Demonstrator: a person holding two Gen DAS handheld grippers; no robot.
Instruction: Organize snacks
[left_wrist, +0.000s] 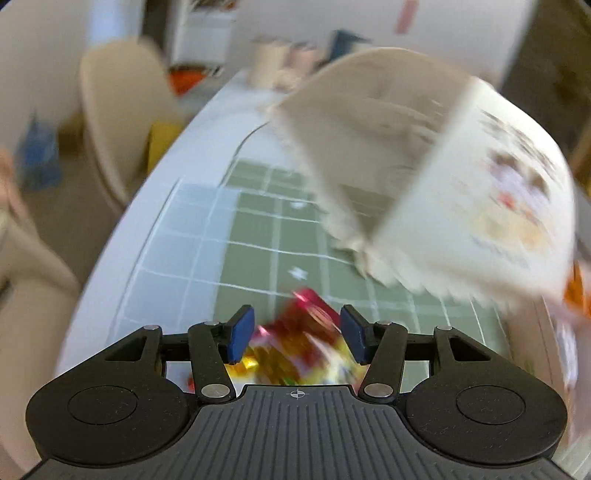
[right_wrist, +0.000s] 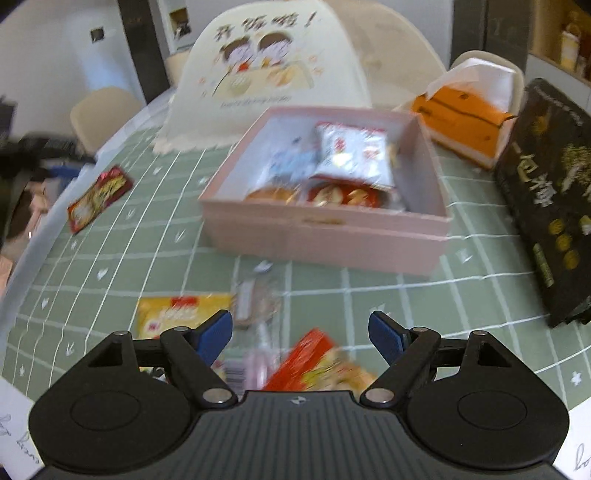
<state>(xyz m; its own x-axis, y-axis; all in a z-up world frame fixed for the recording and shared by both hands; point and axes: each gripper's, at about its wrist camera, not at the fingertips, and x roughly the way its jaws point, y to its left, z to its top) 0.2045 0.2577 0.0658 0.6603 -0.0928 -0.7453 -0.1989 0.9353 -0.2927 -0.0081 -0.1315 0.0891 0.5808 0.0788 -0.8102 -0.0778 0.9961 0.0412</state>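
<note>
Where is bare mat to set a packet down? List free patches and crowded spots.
Free: the mat between the left red packet and the pink box; also between that box, the black bag and the right claw. Crowded: just ahead of that claw, where the yellow packet, clear wrapper and red-yellow packet lie.

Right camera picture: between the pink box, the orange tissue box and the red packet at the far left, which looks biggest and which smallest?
1. pink box
2. orange tissue box, though it sits farther away
3. red packet
</note>
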